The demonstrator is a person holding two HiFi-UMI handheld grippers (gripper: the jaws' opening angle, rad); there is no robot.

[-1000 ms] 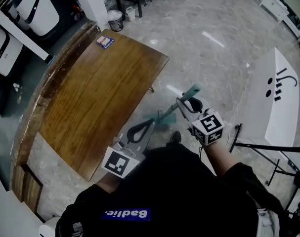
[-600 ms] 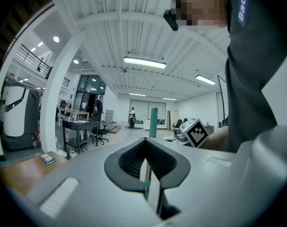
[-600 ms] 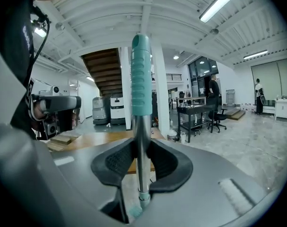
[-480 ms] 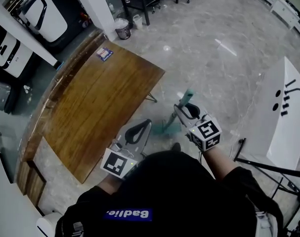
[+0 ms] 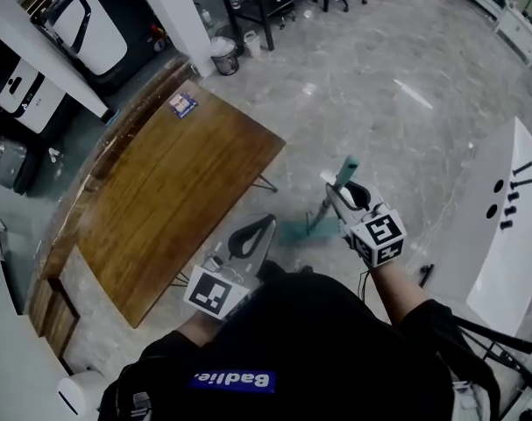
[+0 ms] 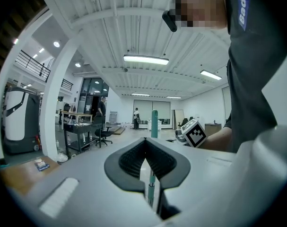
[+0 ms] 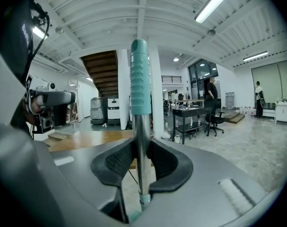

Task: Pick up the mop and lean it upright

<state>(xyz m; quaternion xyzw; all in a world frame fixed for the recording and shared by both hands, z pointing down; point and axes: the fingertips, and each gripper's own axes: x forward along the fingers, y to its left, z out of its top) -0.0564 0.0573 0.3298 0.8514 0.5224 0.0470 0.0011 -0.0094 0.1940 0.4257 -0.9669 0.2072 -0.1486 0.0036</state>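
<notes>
1 mop [image 7: 139,70], shaft clamped between right tongs [image 7: 142,144], handle above.

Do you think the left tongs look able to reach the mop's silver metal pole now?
Probably yes: the silver metal pole stands just ahead of the left tongs, nothing between them, though they would need opening first.

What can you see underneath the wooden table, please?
Only thin dark legs show, poking out past the edge of the wooden table over the grey floor. Everything else beneath is covered by the tabletop.
</notes>
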